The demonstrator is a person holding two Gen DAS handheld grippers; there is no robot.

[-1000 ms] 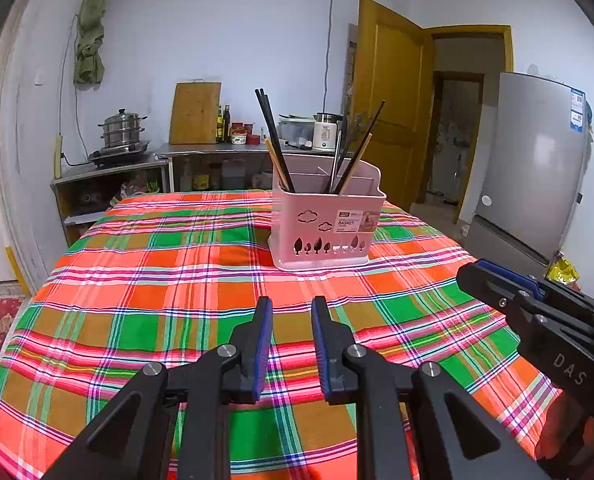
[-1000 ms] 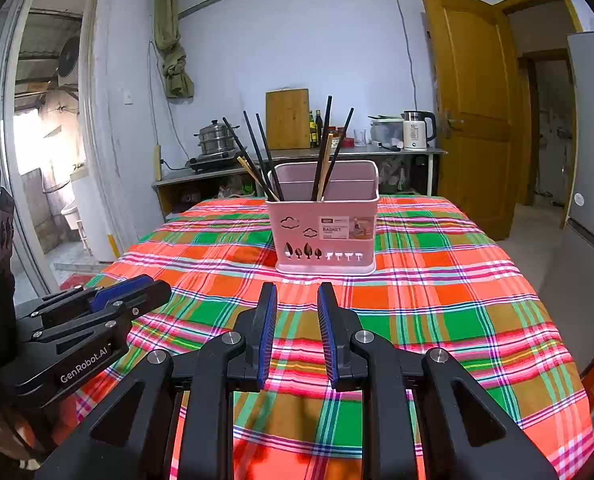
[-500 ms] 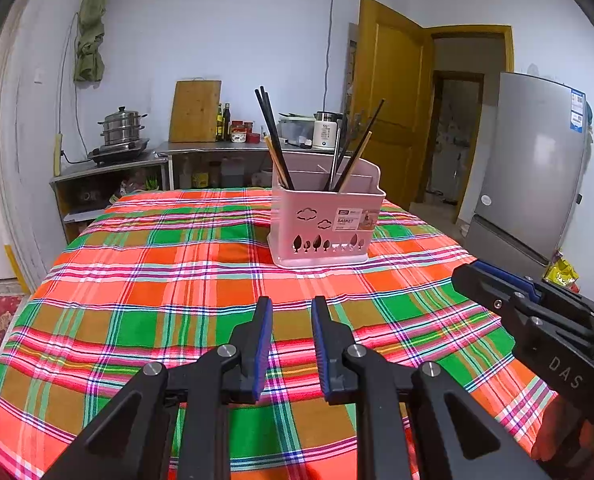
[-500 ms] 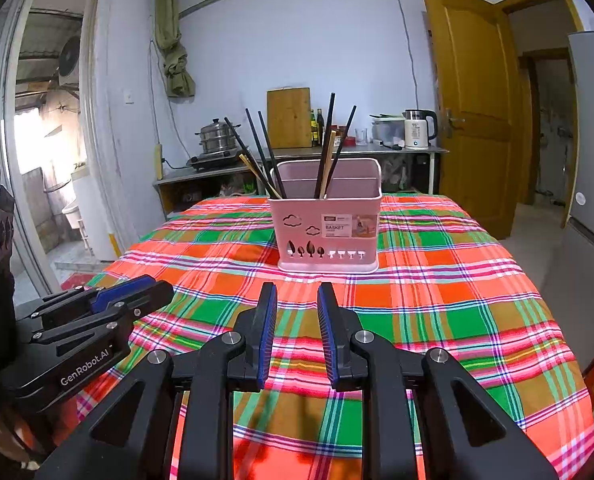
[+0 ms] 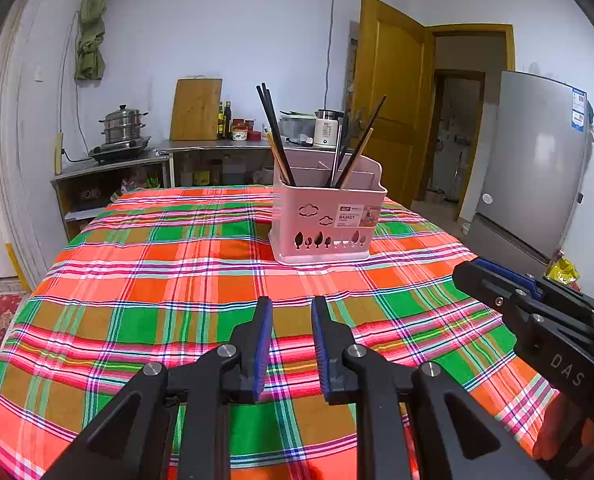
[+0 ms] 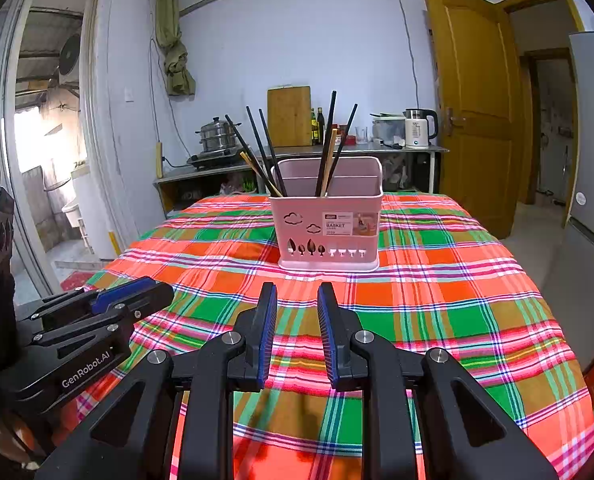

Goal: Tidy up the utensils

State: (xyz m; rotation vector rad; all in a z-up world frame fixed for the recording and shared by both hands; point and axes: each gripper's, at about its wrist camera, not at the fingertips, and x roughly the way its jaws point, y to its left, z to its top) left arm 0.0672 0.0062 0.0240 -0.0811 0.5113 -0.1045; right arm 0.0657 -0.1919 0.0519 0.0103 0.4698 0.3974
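Note:
A pink utensil basket (image 5: 327, 220) stands on the plaid tablecloth (image 5: 157, 280), also in the right wrist view (image 6: 329, 232). Several black and wooden chopsticks (image 5: 277, 136) and a metal utensil stand upright in it, also seen in the right wrist view (image 6: 329, 148). My left gripper (image 5: 292, 308) is open and empty, hovering over the near part of the table, short of the basket. My right gripper (image 6: 297, 294) is open and empty too, likewise short of the basket. Each gripper shows in the other's view: the right one (image 5: 497, 280), the left one (image 6: 137, 292).
A counter (image 5: 201, 146) with a steamer pot (image 5: 123, 126), a cutting board (image 5: 196, 109), bottles and a kettle (image 5: 327, 128) runs along the back wall. A grey fridge (image 5: 533, 168) and a yellow door (image 5: 389, 96) stand at the right.
Both grippers have drawn back slightly from the basket, which looks a little smaller and farther. Both stay open and empty.

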